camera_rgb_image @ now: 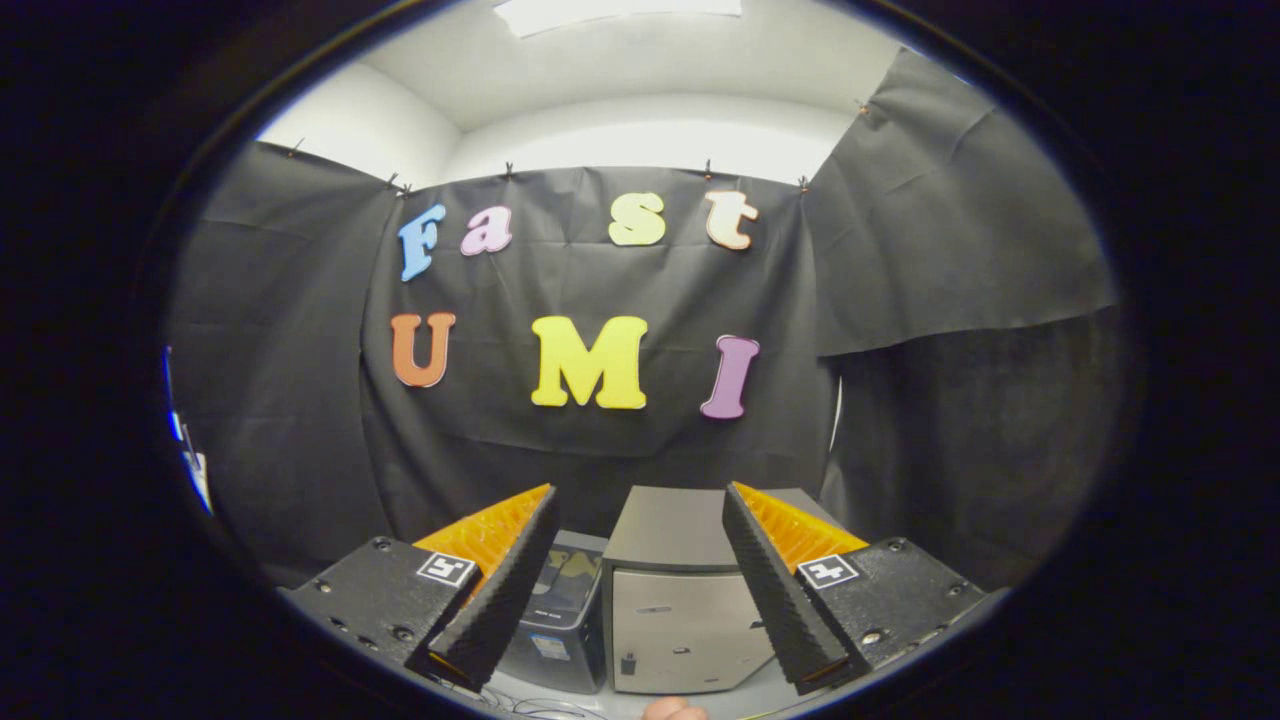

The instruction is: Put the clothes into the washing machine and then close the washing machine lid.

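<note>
Plainly, the tool (640,590) stands wide open with nothing between its two fingers (500,590); the gap is broad and neither finger touches anything. Each finger carries one small square black-and-white marker on its base, two markers in all; the patterns cannot be read as writing.

Beyond the fingers, and seen through the gap between them, stand two box-shaped machines side by side on a pale worktop (560,700). One is a grey washer (680,600) with a flat, closed top and a light front panel; it sits just ahead of the right finger, which covers its right corner. A few small marks show on its front, too small to read. Just beside it on the left, touching or nearly so, is a darker box (565,620) with a see-through lid, partly hidden by the left finger. It bears a small pale label low on its front and a line of lettering above, both too small to make out.

At the near edge of the worktop, between the fingers, one small rounded pinkish thing (672,710) peeks in; what it is cannot be told. Thin cables (530,708) lie on the worktop near the left finger.

Behind the machines hangs the black cloth wall (300,420), with white wall and a ceiling light (615,12) above it.
</note>
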Action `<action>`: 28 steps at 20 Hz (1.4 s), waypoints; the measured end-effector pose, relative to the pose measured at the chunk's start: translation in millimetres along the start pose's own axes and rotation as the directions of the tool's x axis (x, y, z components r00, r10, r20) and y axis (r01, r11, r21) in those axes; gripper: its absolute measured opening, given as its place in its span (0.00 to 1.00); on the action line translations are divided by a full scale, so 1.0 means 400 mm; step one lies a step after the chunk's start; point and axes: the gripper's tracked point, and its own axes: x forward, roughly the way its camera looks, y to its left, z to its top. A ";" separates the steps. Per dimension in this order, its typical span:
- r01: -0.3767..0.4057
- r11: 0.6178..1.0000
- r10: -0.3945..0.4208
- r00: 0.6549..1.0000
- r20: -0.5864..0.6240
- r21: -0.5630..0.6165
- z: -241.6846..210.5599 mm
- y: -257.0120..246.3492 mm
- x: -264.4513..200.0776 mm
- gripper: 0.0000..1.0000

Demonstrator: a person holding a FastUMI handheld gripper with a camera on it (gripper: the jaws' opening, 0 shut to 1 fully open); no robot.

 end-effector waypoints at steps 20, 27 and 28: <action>0.014 1.000 -0.014 1.000 -0.002 0.020 0.006 0.014 -0.048 1.00; 0.027 0.999 -0.027 1.000 -0.008 0.030 0.000 0.001 -0.063 1.00; 0.029 0.999 -0.029 1.000 -0.010 0.033 -0.002 0.000 -0.065 1.00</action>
